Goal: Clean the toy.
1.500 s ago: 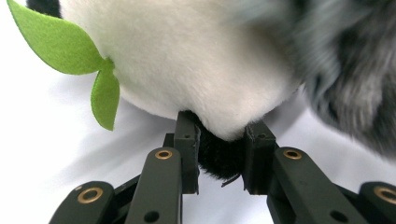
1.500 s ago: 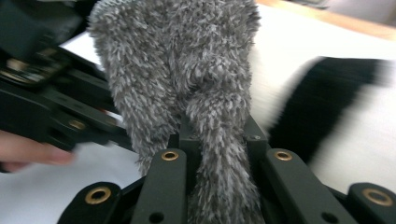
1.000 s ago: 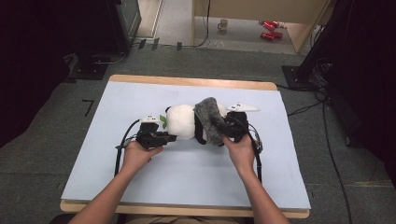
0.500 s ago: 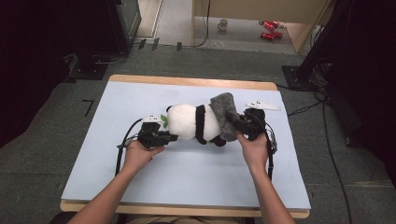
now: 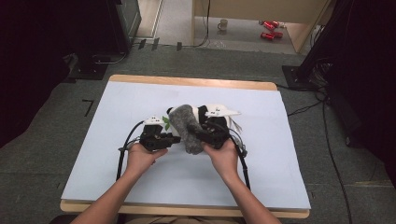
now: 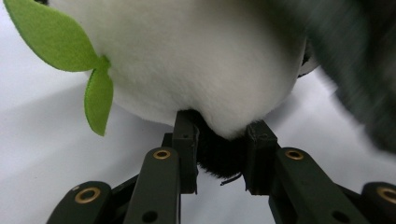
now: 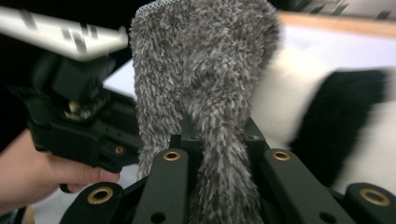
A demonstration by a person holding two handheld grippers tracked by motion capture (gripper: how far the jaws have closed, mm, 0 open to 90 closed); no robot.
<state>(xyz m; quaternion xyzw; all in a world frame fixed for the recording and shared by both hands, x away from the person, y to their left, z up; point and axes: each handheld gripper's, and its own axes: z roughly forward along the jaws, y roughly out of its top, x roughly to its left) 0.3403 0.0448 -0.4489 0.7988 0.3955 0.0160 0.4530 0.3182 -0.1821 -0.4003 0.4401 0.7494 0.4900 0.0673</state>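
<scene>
Gripping: I hold a toy panda (image 5: pixel 212 116) and a grey fuzzy sock (image 5: pixel 187 128) together near the middle of the counter (image 5: pixel 116 98), one claw on each.
Left claw (image 5: pixel 172 138): my left gripper view shows its jaws (image 6: pixel 219 154) narrowed on a dark tuft at the underside of the panda's white body (image 6: pixel 201 60); it has hold of the panda.
Right claw (image 5: pixel 200 134): my right gripper view shows it closed around the lower stretch of the sock (image 7: pixel 205 79), the pile bulging out between the jaws.
Sock: it stands up from the right claw, lying against the panda's white and black side (image 7: pixel 327 126).
Panda: it lies on the counter's white sheet between my two hands, partly behind the sock in the high view.
Green leaf (image 6: pixel 70 51): a felt pair, fixed to the panda, hanging just above the sheet to the left of my left claw.
Hands: the left hand (image 5: pixel 142 156) and the right hand (image 5: pixel 224 156) sit close together, the claws just beside each other.
</scene>
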